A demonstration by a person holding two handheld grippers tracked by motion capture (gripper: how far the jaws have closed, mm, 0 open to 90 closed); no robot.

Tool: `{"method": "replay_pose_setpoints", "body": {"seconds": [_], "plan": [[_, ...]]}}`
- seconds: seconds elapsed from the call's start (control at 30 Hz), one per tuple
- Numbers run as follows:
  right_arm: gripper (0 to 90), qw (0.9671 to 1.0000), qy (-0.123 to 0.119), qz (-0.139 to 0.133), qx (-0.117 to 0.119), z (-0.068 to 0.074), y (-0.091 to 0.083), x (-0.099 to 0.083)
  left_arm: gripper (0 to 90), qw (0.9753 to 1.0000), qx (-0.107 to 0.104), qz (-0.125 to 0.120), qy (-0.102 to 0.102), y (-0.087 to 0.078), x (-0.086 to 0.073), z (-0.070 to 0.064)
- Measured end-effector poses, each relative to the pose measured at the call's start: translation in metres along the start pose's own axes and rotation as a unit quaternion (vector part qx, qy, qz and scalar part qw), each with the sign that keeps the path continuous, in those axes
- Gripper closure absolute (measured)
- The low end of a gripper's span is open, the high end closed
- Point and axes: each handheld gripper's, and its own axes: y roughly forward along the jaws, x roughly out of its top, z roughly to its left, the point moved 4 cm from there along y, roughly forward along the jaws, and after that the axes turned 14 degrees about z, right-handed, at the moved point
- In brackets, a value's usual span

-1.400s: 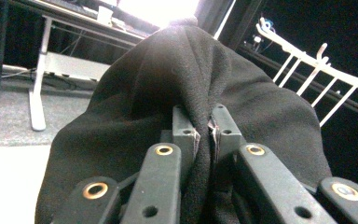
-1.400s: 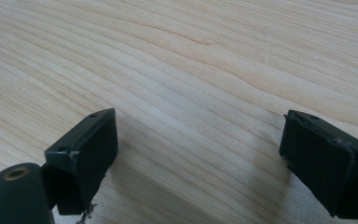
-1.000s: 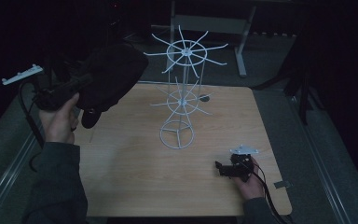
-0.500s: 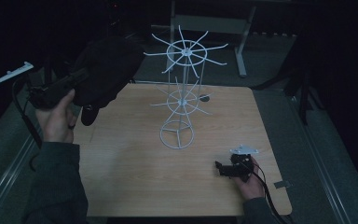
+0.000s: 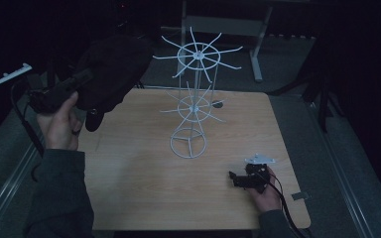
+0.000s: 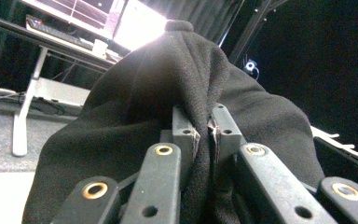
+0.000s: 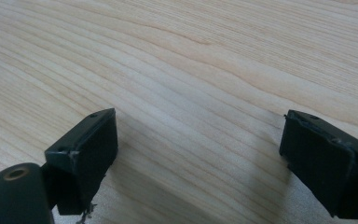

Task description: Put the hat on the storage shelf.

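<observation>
A black fleece hat (image 5: 111, 72) hangs in the air above the table's left rear corner, pinched in my left gripper (image 5: 87, 78). In the left gripper view the jaws are shut on a fold of the hat (image 6: 191, 93), with my left gripper (image 6: 204, 128) tilted upward. A white wire rack (image 5: 194, 99) with two tiers of spoke hooks stands mid-table, to the right of the hat. My right gripper (image 5: 234, 179) rests low at the table's front right, open; in the right gripper view my right gripper (image 7: 198, 140) has bare wood between its jaws.
The wooden table (image 5: 144, 198) has free surface in front of the rack. A white bracket (image 5: 7, 75) sits off the table at far left. A desk frame (image 5: 218, 25) stands behind the table. A small grey tab (image 5: 299, 196) lies near the right front edge.
My left hand has carried the hat a little higher and to the right, toward the rack's upper tier. The right gripper has stayed put.
</observation>
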Motion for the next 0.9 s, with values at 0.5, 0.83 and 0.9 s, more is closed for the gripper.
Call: {"method": "replay_pose_setpoints", "body": {"seconds": [0.5,0.83,0.9], "plan": [[11.0,1.0,-0.001,0.0,0.0,-0.0001,0.0001,0.0001,84.3,0.9996,-0.017,-0.02,-0.014,-0.0029,0.0017,0.0012],[11.0,1.0,-0.001,-0.001,0.0,-0.0001,0.0,0.0001,84.3,0.9985,-0.045,-0.026,-0.02,0.0003,0.0018,0.0],[11.0,1.0,-0.001,-0.001,0.0,-0.0001,0.0,0.0001,84.4,0.9984,-0.047,-0.026,-0.021,0.0025,0.002,0.0009]]}}
